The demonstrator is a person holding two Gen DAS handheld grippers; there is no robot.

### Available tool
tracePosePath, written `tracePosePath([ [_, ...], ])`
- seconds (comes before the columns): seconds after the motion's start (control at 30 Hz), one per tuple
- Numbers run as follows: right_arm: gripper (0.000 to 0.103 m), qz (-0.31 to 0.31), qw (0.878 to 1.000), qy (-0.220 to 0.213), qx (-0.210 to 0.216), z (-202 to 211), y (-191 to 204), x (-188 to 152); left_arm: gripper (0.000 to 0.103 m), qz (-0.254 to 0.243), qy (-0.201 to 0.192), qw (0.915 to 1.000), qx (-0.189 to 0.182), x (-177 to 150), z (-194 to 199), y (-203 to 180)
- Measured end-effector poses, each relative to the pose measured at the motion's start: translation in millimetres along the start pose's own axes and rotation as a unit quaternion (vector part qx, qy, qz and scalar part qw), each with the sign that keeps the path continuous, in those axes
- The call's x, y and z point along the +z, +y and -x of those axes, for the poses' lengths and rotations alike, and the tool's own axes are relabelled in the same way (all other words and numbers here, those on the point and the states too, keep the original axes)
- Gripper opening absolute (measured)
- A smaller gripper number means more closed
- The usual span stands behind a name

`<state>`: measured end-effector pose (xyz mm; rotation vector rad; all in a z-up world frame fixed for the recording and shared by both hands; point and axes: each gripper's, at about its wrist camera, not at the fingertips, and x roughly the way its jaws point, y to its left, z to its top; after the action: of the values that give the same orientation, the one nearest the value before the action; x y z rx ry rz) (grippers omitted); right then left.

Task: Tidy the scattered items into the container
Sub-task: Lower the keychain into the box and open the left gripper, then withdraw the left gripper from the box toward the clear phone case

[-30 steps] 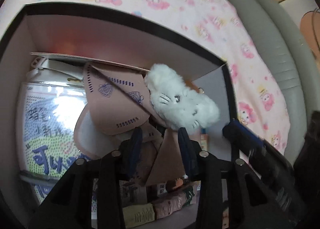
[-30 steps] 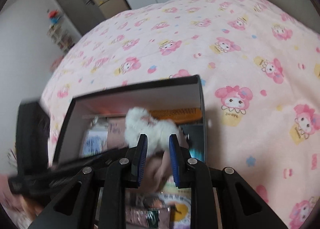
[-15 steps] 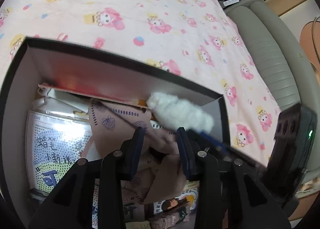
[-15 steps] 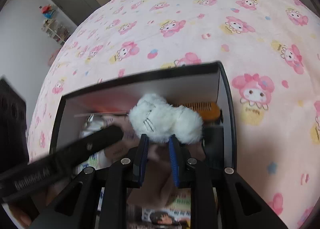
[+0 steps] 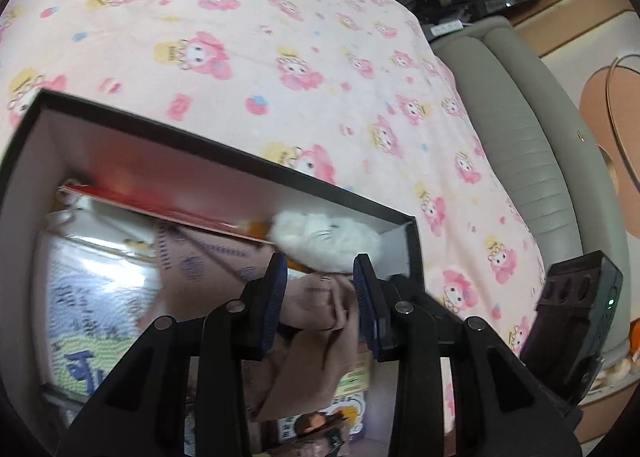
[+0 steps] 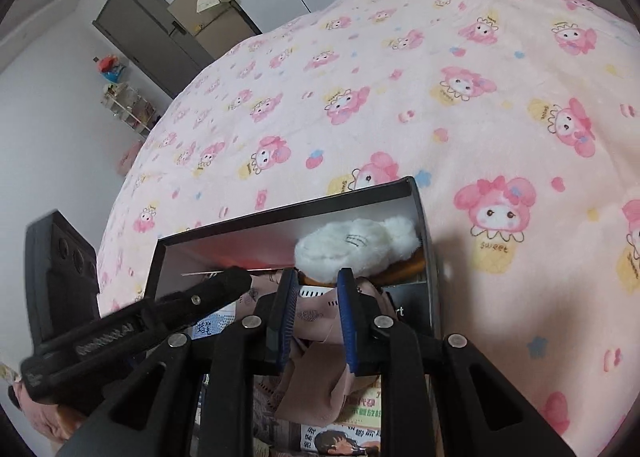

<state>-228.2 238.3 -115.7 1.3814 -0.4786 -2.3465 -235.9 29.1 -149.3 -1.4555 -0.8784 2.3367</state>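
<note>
Showing only rightward: orange comb (image 6: 404, 267) under white plush (image 6: 356, 243).

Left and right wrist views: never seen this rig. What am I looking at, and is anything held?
No robot: a person holds one two-finger gripper in each hand, each with a fisheye camera looking along its fingers. The left gripper and right gripper both hang open over a black box on a pink cartoon-print blanket. Neither holds anything. In the box lie a white plush toy, pinkish face masks and printed packets. The left gripper shows as the black bar at lower left of the right view.
</note>
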Motion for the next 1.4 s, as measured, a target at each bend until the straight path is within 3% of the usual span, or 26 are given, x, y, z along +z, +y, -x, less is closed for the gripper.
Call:
tracePosePath([
  [0.13, 0.017, 0.002, 0.999, 0.030, -0.018, -16.9, 0.2, -2.9, 0.034, 0.004, 0.037, 0.9987, 0.035, 1.6, -30.2, -2.1],
  [0.2, 0.014, 0.016, 0.998, 0.033, -0.056, -22.2, 0.5, -3.3, 0.034, 0.013, 0.056, 0.9976, 0.039, 0.2, -42.8, 3.1],
  [0.4, 0.014, 0.013, 0.998, 0.011, -0.068, -11.3, -2.9, -3.4, 0.036, 0.001, 0.024, 0.9997, 0.000, -9.5, -30.5, -3.1],
  [0.57, 0.015, 0.030, 0.992, 0.005, -0.125, -8.1, 3.2, -5.2, 0.039, 0.015, 0.066, 0.9960, 0.058, -12.5, -46.2, 3.9],
  [0.63, 0.015, 0.036, 0.991, 0.012, -0.131, -9.5, 4.8, -10.1, 0.039, 0.033, 0.072, 0.9960, 0.040, -13.9, -44.3, 9.4],
  [0.87, 0.015, 0.043, 0.992, -0.005, -0.121, 19.7, 18.0, -31.9, 0.044, -0.015, -0.001, 0.9998, -0.010, -32.7, 21.2, -18.9],
  [0.93, 0.017, 0.049, 0.991, -0.021, -0.119, 33.8, 26.9, -37.6, 0.047, -0.040, -0.015, 0.9991, -0.004, -43.6, 39.1, -27.2],
  [1.07, 0.039, 0.033, 0.992, -0.053, -0.109, 58.6, 37.1, -58.4, 0.049, -0.090, -0.027, 0.9952, 0.026, -69.5, 69.6, -39.7],
  [1.2, 0.040, 0.011, 0.994, -0.063, -0.093, 71.4, 48.2, -88.2, 0.049, -0.128, -0.032, 0.9904, 0.042, -92.9, 100.9, -32.8],
  [1.4, 0.040, 0.011, 0.994, -0.059, -0.087, 82.3, 67.1, -119.3, 0.050, -0.146, -0.029, 0.9876, 0.048, -120.3, 128.8, -21.0],
])
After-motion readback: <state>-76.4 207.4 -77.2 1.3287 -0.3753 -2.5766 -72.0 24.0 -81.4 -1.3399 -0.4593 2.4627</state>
